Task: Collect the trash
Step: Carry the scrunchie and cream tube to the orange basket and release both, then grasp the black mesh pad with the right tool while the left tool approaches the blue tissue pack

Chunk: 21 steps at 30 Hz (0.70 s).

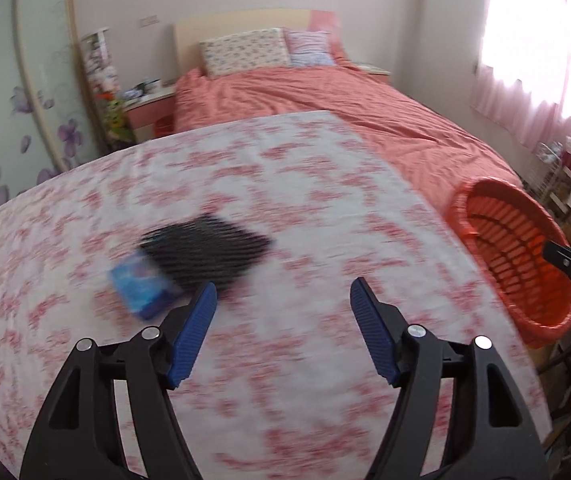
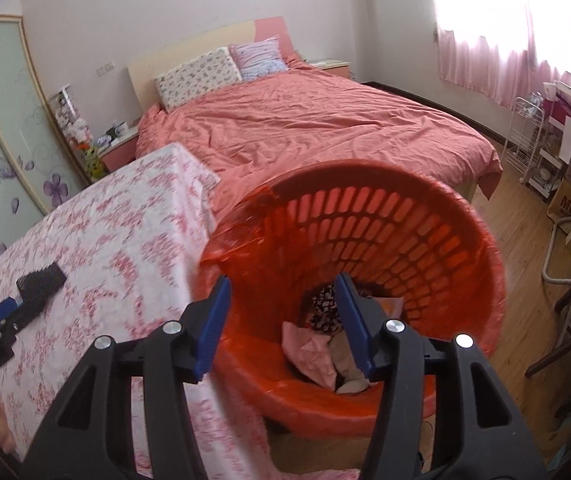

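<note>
Now | left gripper [image 1: 283, 292] agape near black mesh [image 1: 205, 250] | right gripper [image 2: 283, 292] agape over orange basket [image 2: 465, 236]

Home bedroom: bed [image 2: 317, 128], pillows [image 2: 199, 74].

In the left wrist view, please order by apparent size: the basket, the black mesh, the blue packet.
1. basket, largest, though partly cut off by the table edge
2. black mesh
3. blue packet, smallest

Motion blur softens the outlines of the last two.
</note>
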Tool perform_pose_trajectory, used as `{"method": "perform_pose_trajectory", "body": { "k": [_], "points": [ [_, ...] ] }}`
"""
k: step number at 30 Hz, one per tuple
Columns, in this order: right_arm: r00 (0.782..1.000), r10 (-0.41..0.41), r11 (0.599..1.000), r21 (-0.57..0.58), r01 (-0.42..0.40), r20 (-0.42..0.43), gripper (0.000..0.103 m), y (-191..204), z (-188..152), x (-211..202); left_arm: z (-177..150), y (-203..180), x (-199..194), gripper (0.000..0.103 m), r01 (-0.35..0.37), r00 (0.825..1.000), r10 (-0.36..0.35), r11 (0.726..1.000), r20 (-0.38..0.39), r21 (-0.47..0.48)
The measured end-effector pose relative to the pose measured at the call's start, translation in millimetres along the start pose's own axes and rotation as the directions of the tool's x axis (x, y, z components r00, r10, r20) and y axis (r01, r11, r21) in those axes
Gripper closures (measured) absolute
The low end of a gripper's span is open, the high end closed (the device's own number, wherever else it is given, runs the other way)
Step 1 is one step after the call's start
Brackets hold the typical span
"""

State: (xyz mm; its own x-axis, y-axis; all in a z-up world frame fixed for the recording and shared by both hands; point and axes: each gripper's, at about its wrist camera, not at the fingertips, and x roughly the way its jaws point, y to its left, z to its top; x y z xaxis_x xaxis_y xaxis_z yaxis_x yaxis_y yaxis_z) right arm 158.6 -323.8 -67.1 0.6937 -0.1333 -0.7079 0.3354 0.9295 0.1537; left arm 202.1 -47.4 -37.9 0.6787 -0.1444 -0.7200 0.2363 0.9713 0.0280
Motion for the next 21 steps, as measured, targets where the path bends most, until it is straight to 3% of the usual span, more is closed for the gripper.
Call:
{"method": "perform_pose_trajectory", "body": {
  "k": [5, 9, 13, 21],
  "points": [
    [0.999, 0.027, 0.996, -0.084, -0.03, -0.032, 0.05, 47, -13, 7, -8, 55, 10, 0.029, -0.092, 0.996, 0.09, 0.993, -0.025, -0.068],
    [0.997, 0.048, 0.991, -0.124, -0.055, -0.058, 0.05, 75, -19, 13, -13, 82, 28, 0.029, -0.104, 0.993, 0.098, 0.99, -0.069, -0.1],
    [0.995, 0.065, 0.985, -0.153, -0.076, -0.076, 0.05, 96, -22, 18, -8, 89, 42, 0.029, -0.082, 0.994, 0.073, 0.99, -0.085, -0.113],
    [0.991, 0.084, 0.977, -0.186, -0.103, -0.105, 0.05, 123, -24, 26, 6, 84, 66, 0.029, -0.08, 0.992, 0.076, 0.996, -0.097, -0.045]
  ]
}}
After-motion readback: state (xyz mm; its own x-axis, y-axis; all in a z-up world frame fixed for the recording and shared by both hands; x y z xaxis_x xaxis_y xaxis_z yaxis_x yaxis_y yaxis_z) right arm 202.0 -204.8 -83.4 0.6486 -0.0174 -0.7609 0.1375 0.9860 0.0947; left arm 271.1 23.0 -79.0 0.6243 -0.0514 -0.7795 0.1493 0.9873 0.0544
